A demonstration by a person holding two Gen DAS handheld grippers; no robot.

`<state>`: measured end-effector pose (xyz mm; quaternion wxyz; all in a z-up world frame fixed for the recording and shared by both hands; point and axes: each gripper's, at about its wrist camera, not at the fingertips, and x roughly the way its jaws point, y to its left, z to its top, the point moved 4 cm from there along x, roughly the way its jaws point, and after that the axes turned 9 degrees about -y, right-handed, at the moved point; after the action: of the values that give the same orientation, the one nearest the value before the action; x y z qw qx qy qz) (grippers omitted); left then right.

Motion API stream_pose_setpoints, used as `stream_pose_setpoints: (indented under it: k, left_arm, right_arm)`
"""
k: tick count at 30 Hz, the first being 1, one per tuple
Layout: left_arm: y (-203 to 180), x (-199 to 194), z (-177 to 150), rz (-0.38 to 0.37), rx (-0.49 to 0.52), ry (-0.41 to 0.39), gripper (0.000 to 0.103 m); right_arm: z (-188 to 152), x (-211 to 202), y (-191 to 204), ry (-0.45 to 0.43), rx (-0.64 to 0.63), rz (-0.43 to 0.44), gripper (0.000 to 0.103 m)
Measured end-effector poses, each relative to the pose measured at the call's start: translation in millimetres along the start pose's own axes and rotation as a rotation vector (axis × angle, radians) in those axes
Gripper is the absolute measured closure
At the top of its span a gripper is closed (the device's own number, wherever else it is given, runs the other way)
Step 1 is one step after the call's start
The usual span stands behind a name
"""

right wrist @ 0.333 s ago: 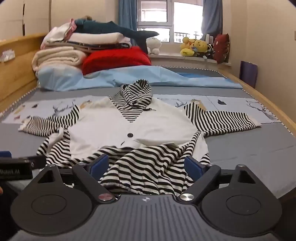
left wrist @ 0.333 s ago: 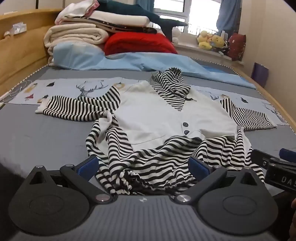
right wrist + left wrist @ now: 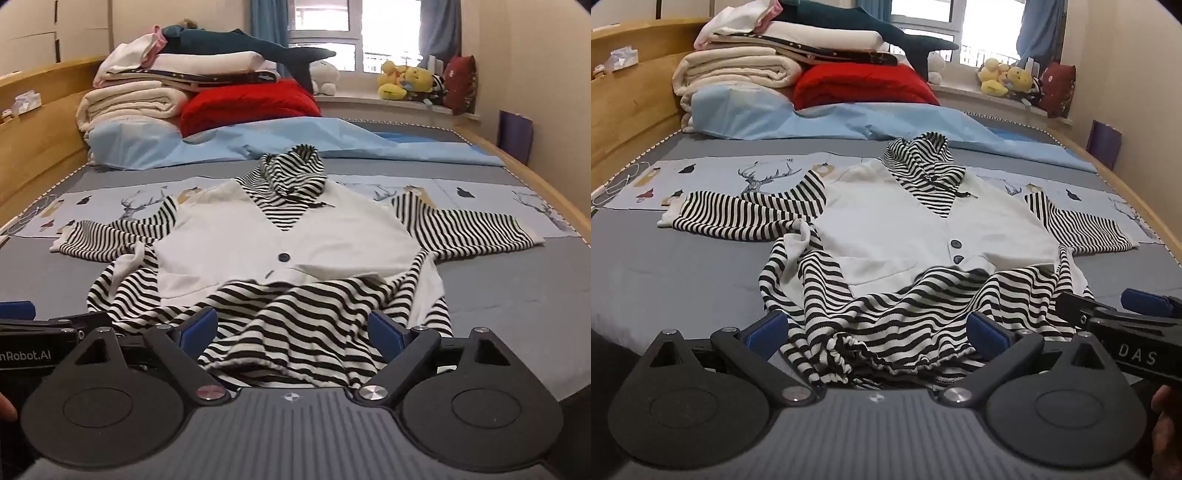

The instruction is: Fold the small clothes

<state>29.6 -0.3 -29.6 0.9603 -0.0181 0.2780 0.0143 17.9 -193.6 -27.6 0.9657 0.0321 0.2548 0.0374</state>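
A small black-and-white striped top with a white vest front (image 3: 905, 229) lies face up on the grey bed, sleeves spread to both sides, its striped hem rumpled toward me. It also shows in the right wrist view (image 3: 280, 236). My left gripper (image 3: 877, 330) is open, its blue pads either side of the left part of the hem. My right gripper (image 3: 291, 330) is open, straddling the right part of the hem. The right gripper also shows at the right edge of the left wrist view (image 3: 1123, 317).
A light blue sheet (image 3: 849, 118), stacked folded blankets (image 3: 738, 70) and a red cushion (image 3: 860, 85) lie at the bed's far end. Wooden bed rails (image 3: 624, 110) run along both sides. Soft toys (image 3: 1004, 77) sit on the windowsill.
Both grippers have moved slightly forward toward the hem. The garment lies as before.
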Motion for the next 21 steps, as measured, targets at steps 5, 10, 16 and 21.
stream_pose_setpoints:
  k: [5, 10, 16, 21]
  left_arm:
    - [-1.1, 5.1, -0.1, -0.005, -0.014, 0.008, 0.000]
    - [-2.0, 13.0, -7.6, -0.027, -0.020, 0.030, 0.000]
    - [-5.1, 21.2, -10.5, -0.035, -0.020, 0.048, 0.000]
    - [-2.8, 23.2, -10.2, -0.031, -0.031, 0.050, 0.000]
  right_arm:
    - [4.3, 4.3, 5.3, 0.021, 0.002, 0.042, 0.014]
    - [0.0, 6.2, 10.3, 0.026, -0.019, 0.041, 0.020]
    - [-4.6, 12.0, 7.3, 0.048, -0.011, 0.027, 0.024]
    - [-7.6, 16.9, 5.4, 0.070, -0.004, 0.047, 0.024]
